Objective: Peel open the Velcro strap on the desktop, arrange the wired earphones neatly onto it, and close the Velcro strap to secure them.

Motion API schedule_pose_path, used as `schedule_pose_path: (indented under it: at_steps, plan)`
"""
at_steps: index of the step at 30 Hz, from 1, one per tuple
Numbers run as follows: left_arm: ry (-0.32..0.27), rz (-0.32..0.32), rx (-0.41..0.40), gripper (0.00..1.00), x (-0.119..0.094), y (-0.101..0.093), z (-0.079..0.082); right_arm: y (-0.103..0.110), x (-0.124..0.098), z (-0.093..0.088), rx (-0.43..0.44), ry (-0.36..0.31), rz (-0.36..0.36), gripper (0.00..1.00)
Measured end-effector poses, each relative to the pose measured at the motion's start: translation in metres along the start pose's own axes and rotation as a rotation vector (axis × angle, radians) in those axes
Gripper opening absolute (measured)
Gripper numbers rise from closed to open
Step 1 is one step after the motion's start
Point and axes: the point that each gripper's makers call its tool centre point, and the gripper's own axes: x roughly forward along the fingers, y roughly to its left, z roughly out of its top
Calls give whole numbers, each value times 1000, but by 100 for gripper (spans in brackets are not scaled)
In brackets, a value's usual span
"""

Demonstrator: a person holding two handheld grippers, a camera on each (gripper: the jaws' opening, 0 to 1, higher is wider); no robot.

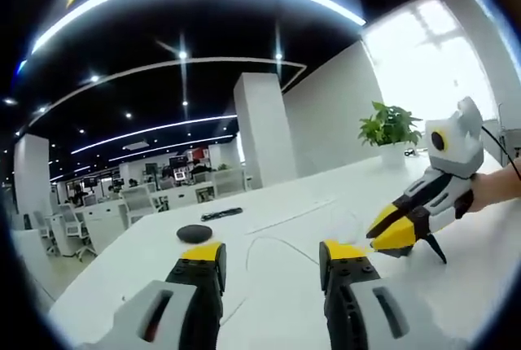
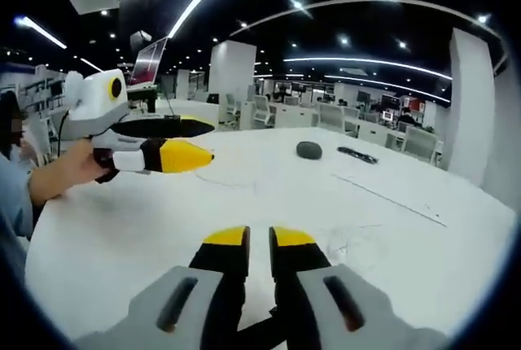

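Observation:
A black Velcro strap [image 1: 221, 214] [image 2: 356, 155] lies flat on the white desk [image 1: 285, 301], far ahead of both grippers. A thin white earphone wire [image 1: 277, 241] curves over the desk just beyond my left gripper [image 1: 271, 254], whose jaws stand wide apart with nothing between them. My right gripper [image 2: 259, 238] hovers low over the desk with its jaws drawn almost together; I see nothing held. In the left gripper view the right gripper [image 1: 381, 233] comes in from the right. The left gripper [image 2: 210, 142] hangs open at the left of the right gripper view.
A black round puck [image 1: 194, 234] [image 2: 308, 150] sits near the strap. A long straight white cable [image 2: 391, 199] crosses the desk. A potted plant [image 1: 391, 126] stands at the far edge. A person's hand [image 2: 65, 172] holds the left gripper. Office desks and chairs lie beyond.

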Motion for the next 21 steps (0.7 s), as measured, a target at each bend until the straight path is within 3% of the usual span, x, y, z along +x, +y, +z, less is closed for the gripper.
schedule_pose_path:
  at_steps: [21]
  plan:
    - [-4, -14, -15, 49, -4, -2, 3, -2, 52, -5, -10, 22, 24, 18]
